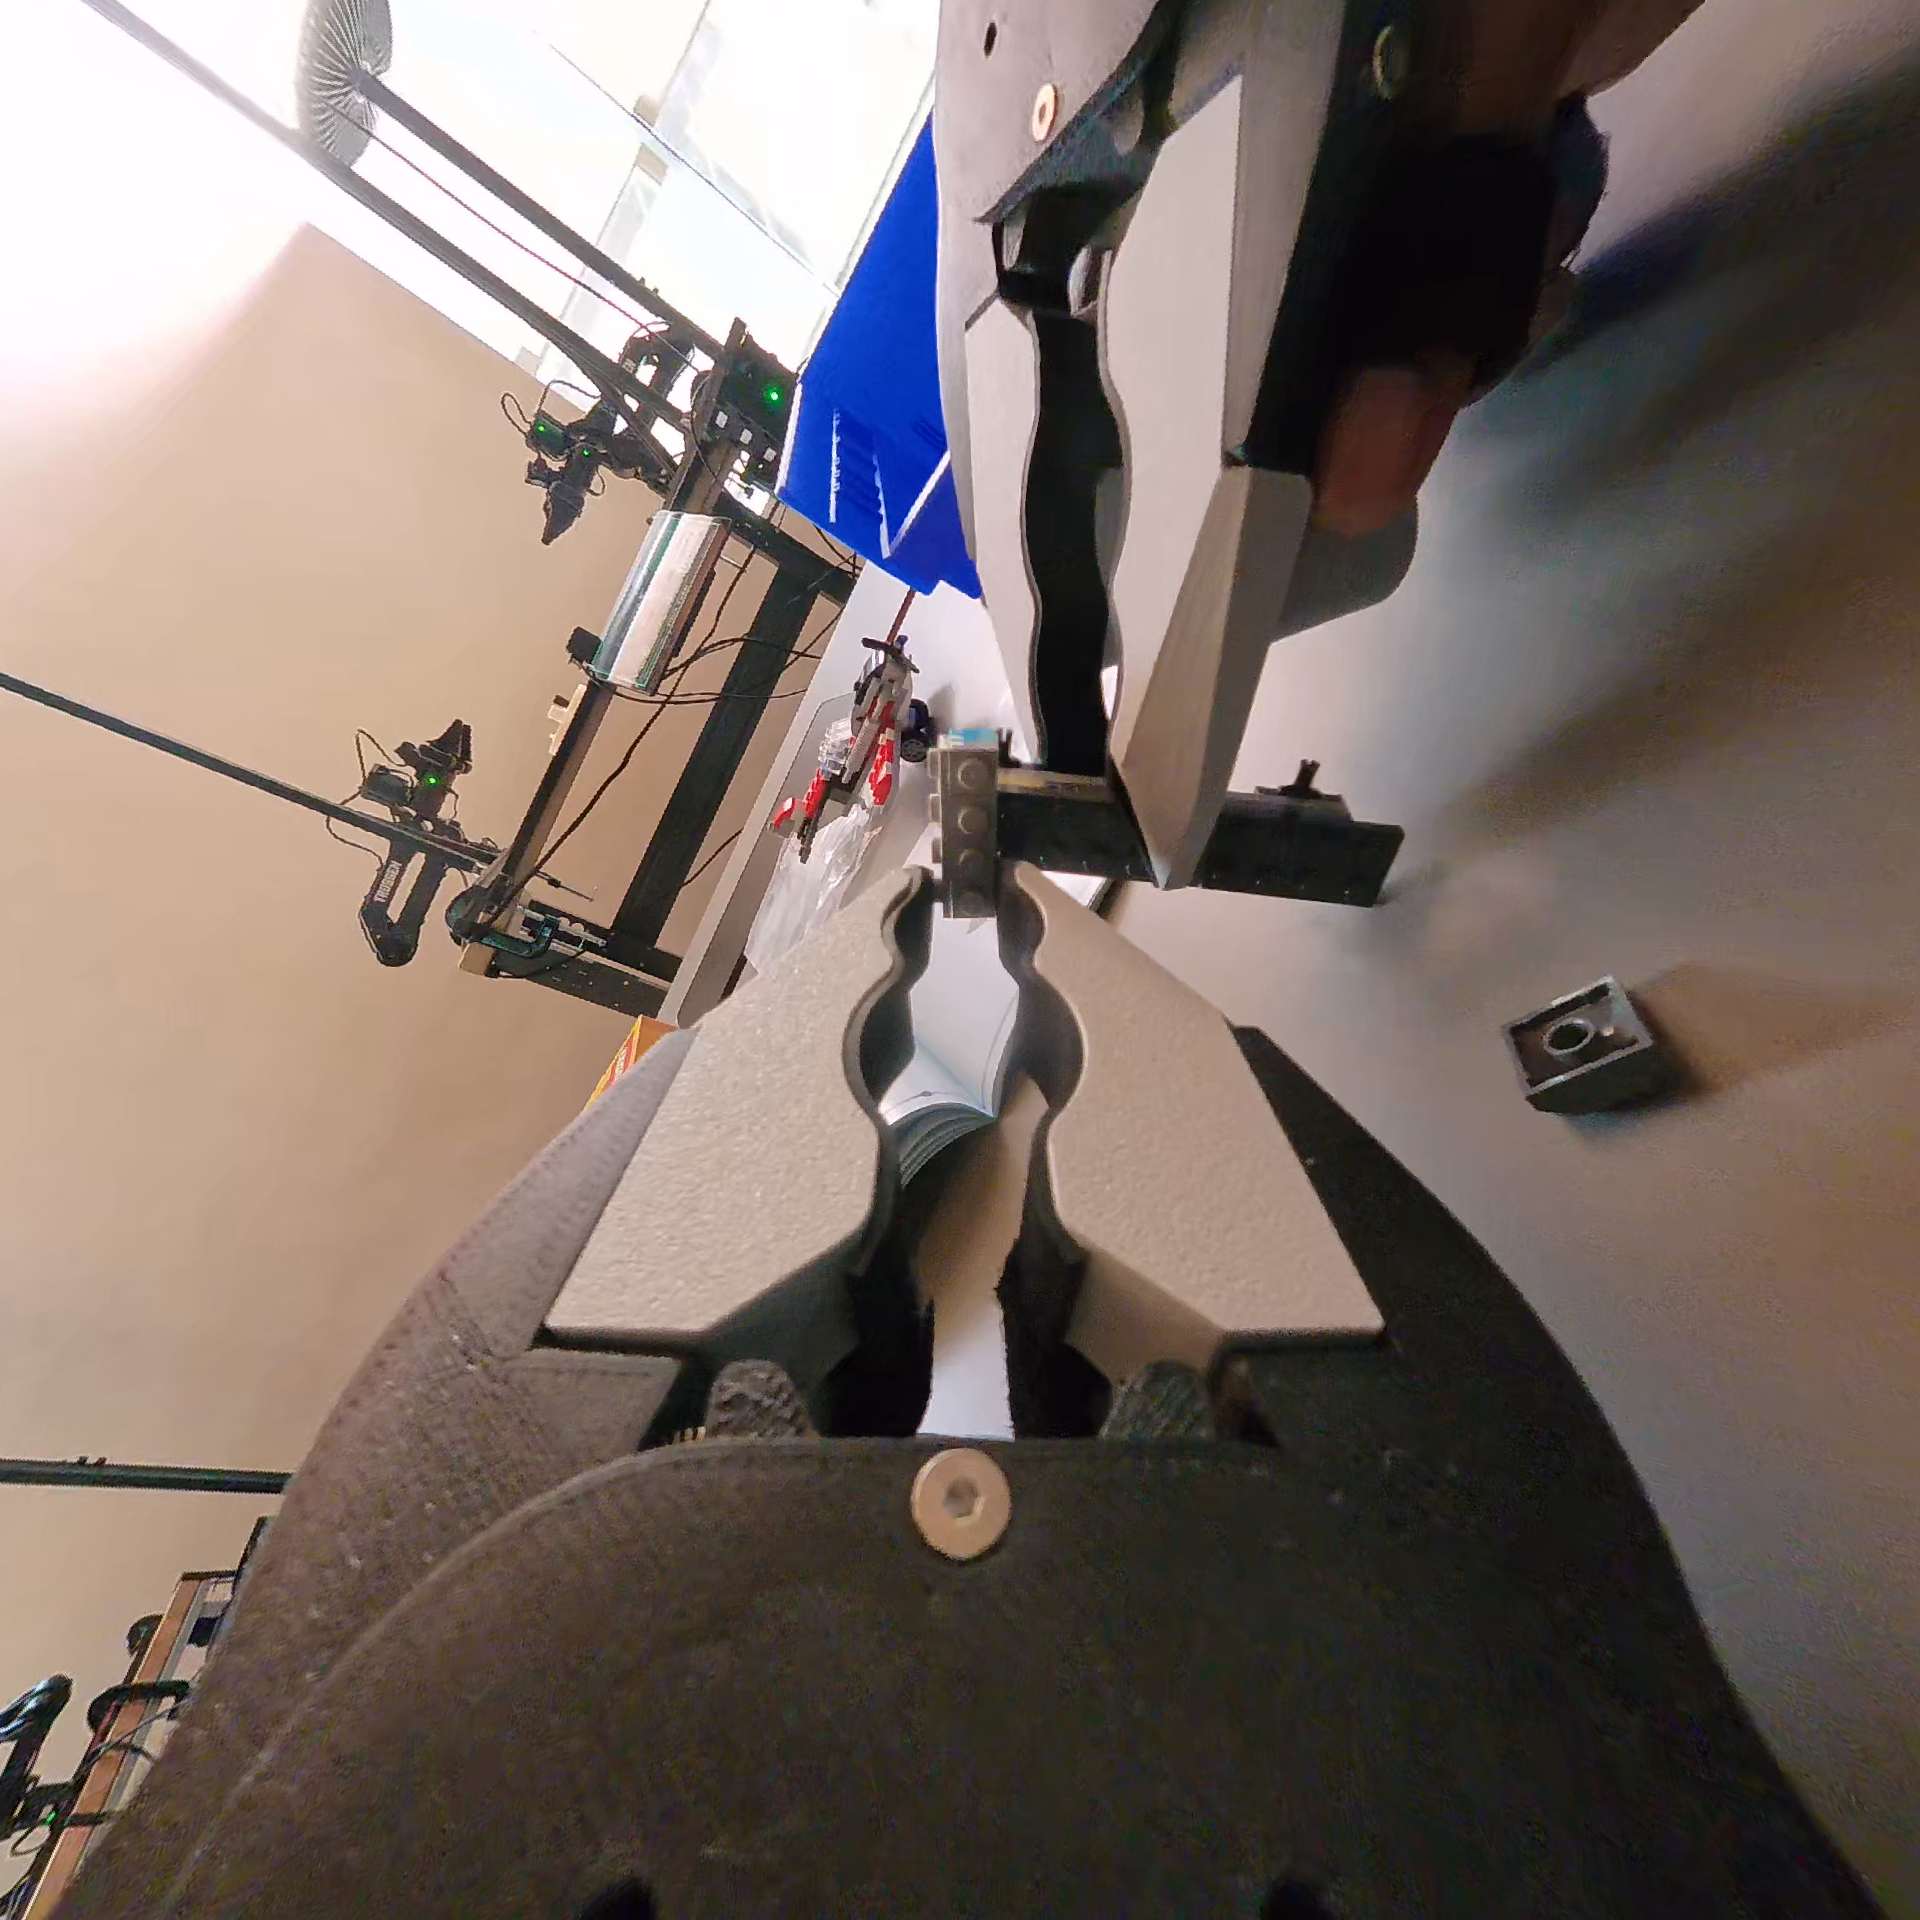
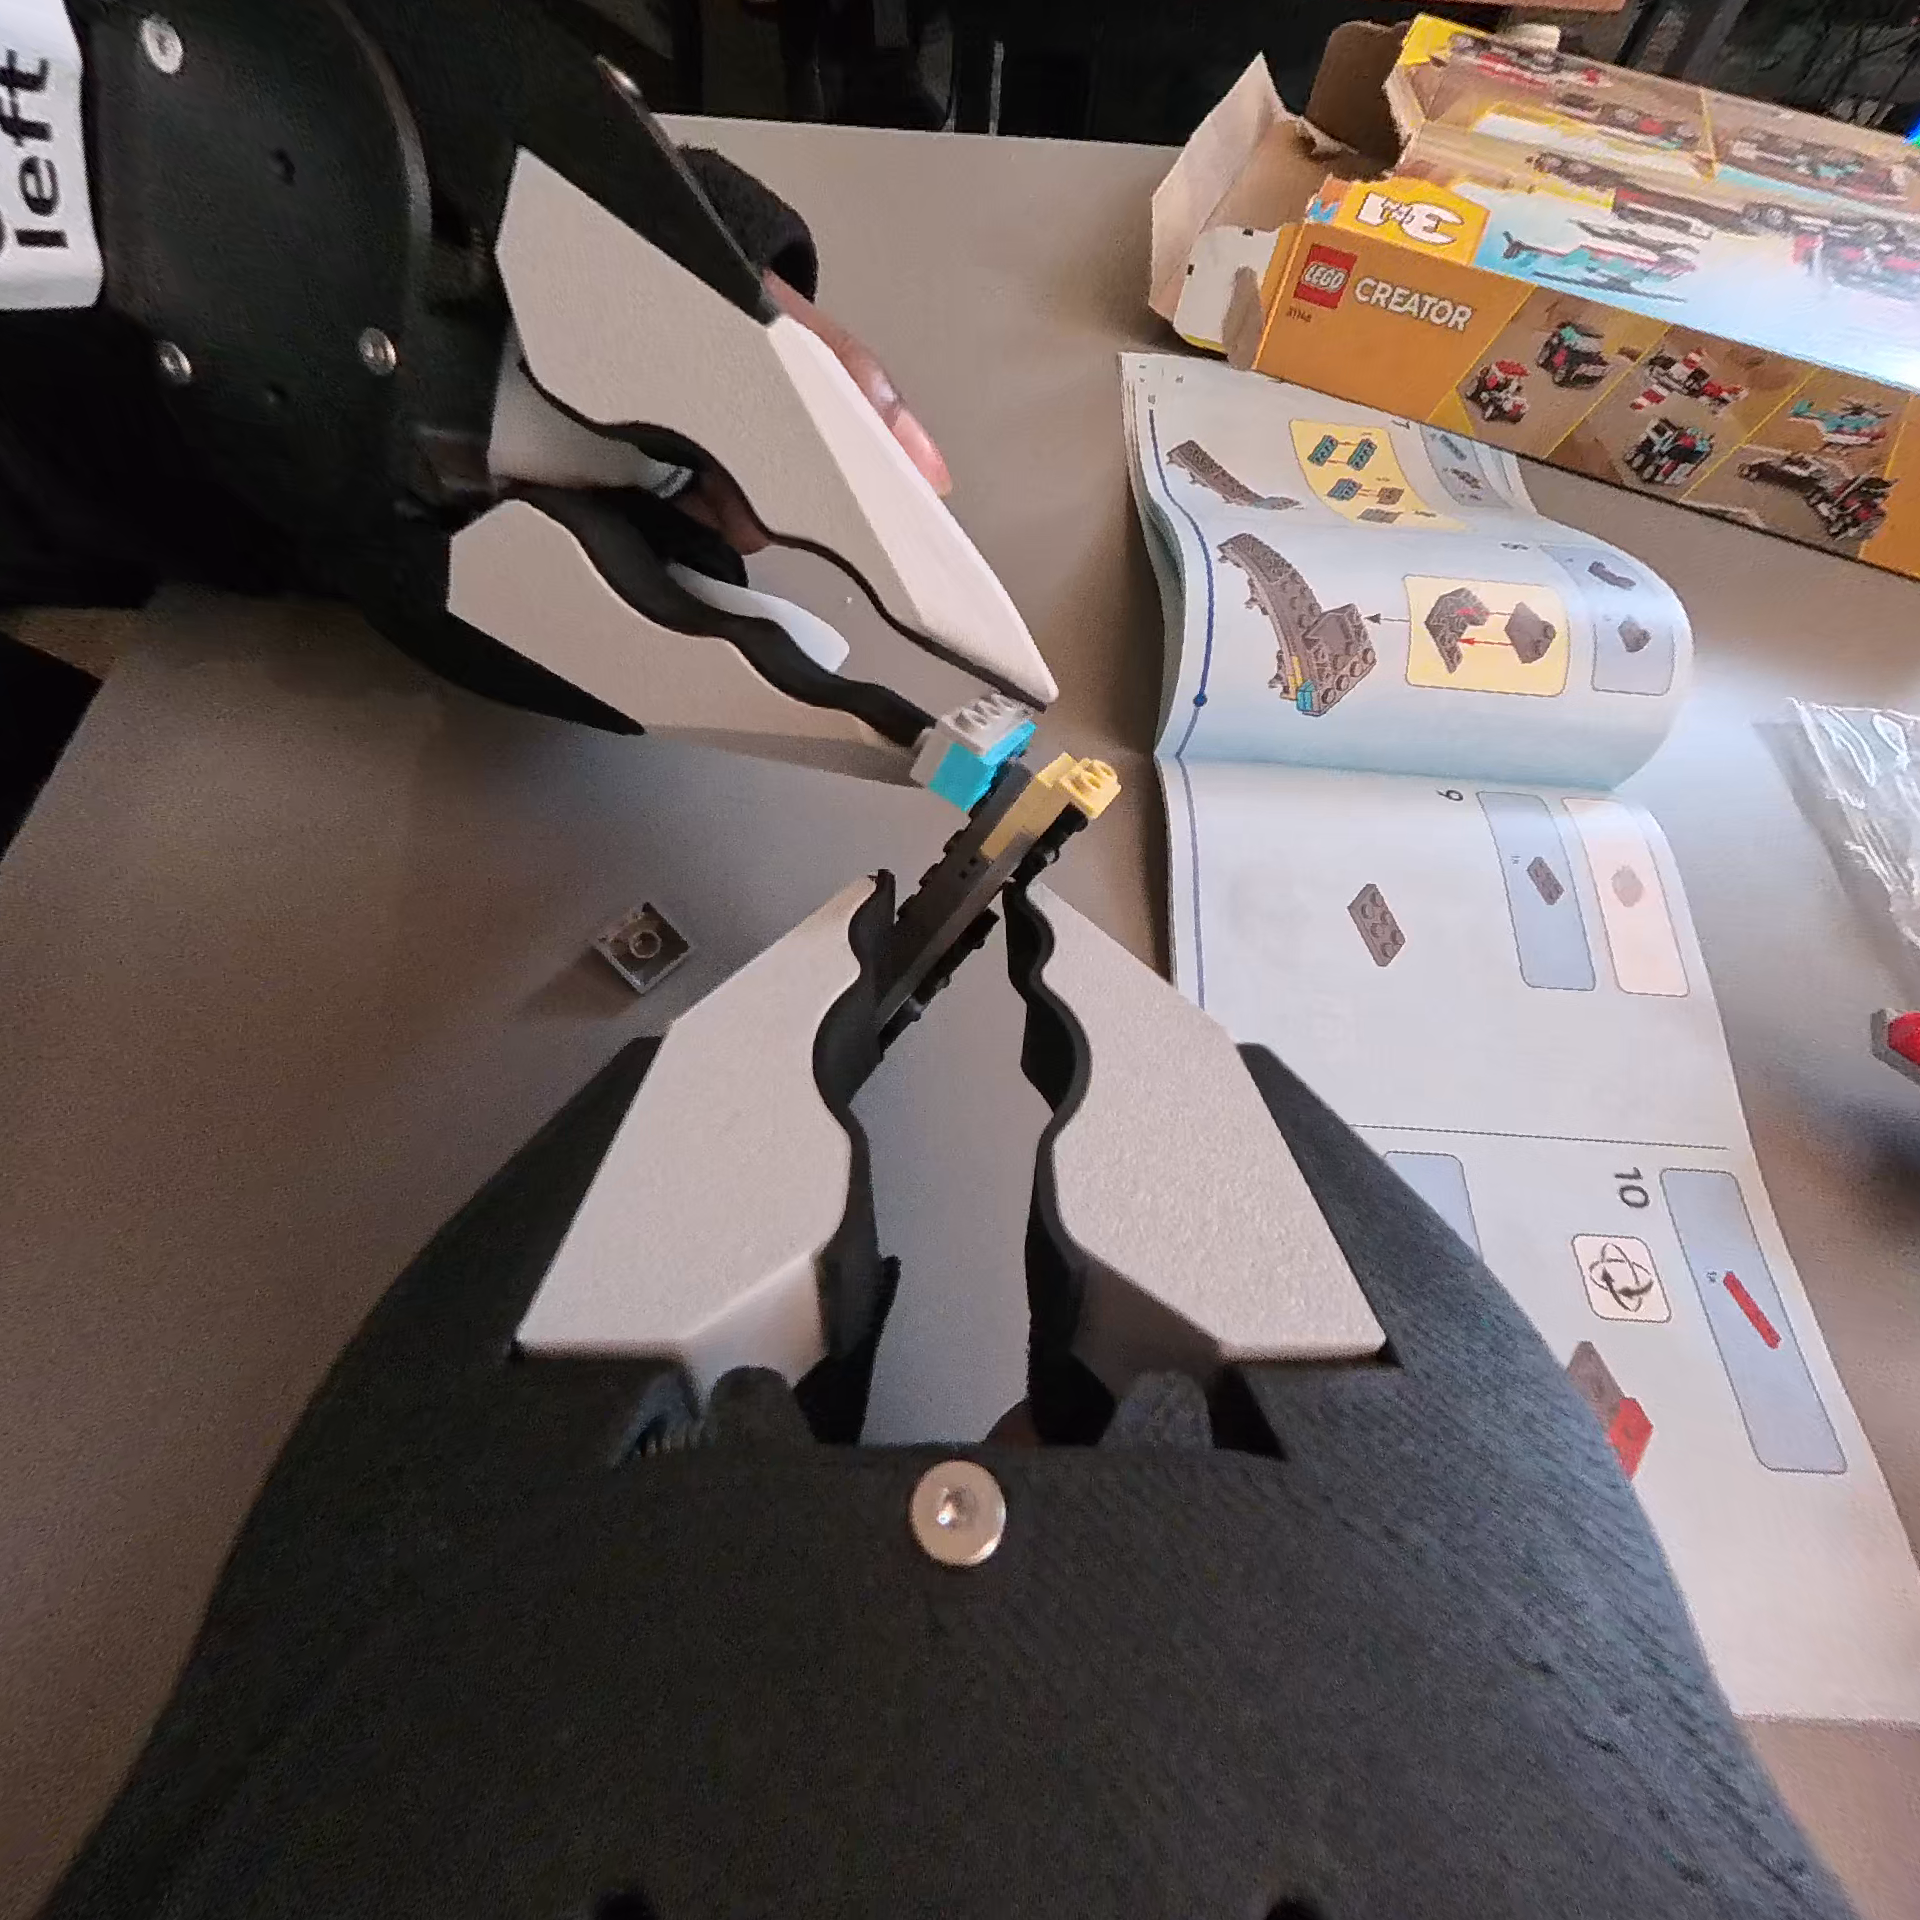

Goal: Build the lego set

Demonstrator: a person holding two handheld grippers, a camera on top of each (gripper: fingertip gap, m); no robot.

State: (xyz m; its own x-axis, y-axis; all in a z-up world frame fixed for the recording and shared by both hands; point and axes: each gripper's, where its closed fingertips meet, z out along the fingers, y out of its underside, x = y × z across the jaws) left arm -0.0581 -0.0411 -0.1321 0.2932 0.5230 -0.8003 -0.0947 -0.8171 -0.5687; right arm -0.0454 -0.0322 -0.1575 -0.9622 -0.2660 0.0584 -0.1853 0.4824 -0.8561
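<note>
Nearest the lens, right gripper (image 2: 940,899) clamped on a dark plate assembly (image 2: 951,904) with yellow pieces (image 2: 1070,795) at its far end, raised off the grey table (image 2: 312,1039). Just beyond, left gripper (image 2: 971,727) pinching a grey stud brick (image 1: 964,831) joined to a blue block (image 2: 971,769), pressed up against the assembly's end; whether studs are seated cannot be told. Judged as a mating step: best done by squaring the grey-and-blue piece to the plate before pushing, keeping the right grip firm as an anvil, pressing straight along the stud axis rather than levering, and checking against the open instruction booklet (image 2: 1455,935) lying just right of the work. Risk of the thin plate twisting out of the right fingers (image 2: 1143,1091) if force comes at an angle. Spare grey brick (image 2: 642,945) upside down on the table, near the grippers. Torn yellow set box (image 2: 1558,312) lying beyond the booklet, contents not visible. Clear plastic bag (image 2: 1860,790) at the right edge, contents unclear. Blue bin (image 1: 883,447) far off in the left wrist view, inside hidden.
</note>
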